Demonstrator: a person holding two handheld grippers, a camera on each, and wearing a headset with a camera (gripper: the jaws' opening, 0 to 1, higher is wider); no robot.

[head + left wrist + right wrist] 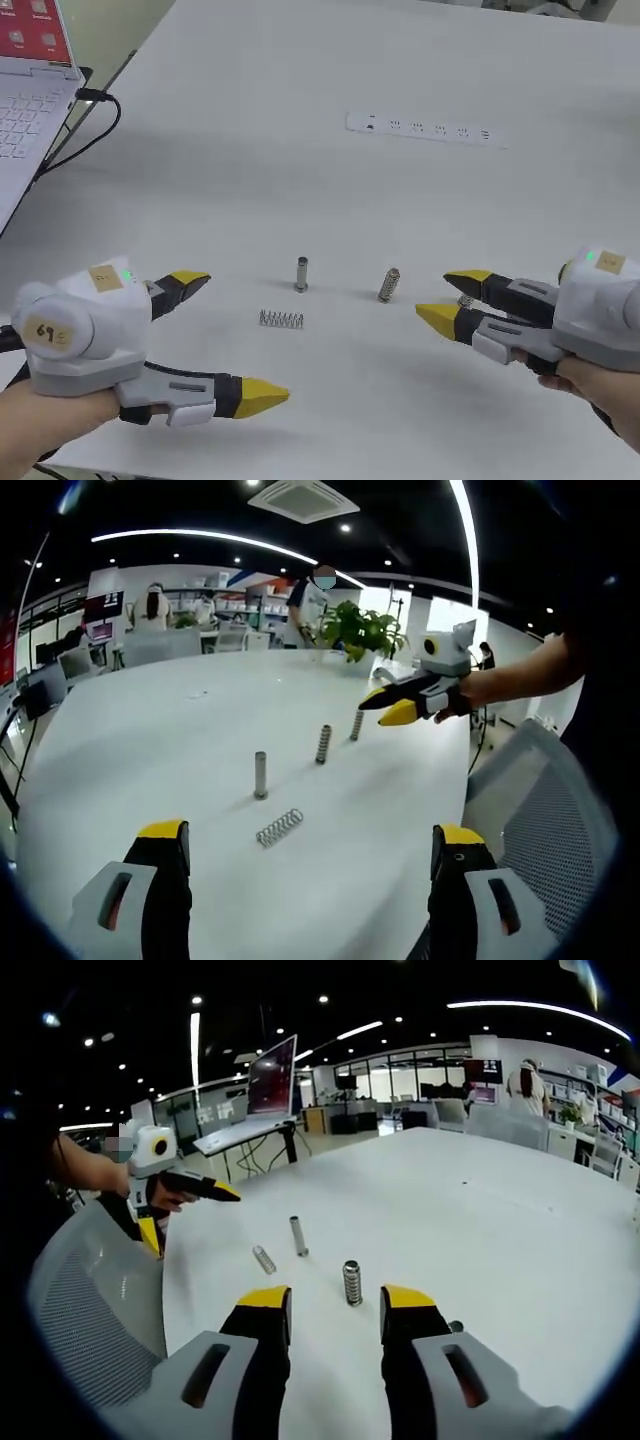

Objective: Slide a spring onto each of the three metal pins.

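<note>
Two pins on tabletop (pixel 250 180) | left pin (pixel 302 274) bare, right pin (pixel 389 285) wearing a spring | loose spring (pixel 281 319) lying just near-side of left pin | left gripper (pixel 245 336) wide open, empty | right gripper (pixel 433 293) part-open, empty

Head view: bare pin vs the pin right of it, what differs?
The bare pin shows a smooth metal shaft; the sprung pin carries a coil around it. The bare pin looks slimmer, the sprung pin thicker. A loose spring lies near the bare pin, farther from the sprung pin. Both stand on end on the table.
</note>
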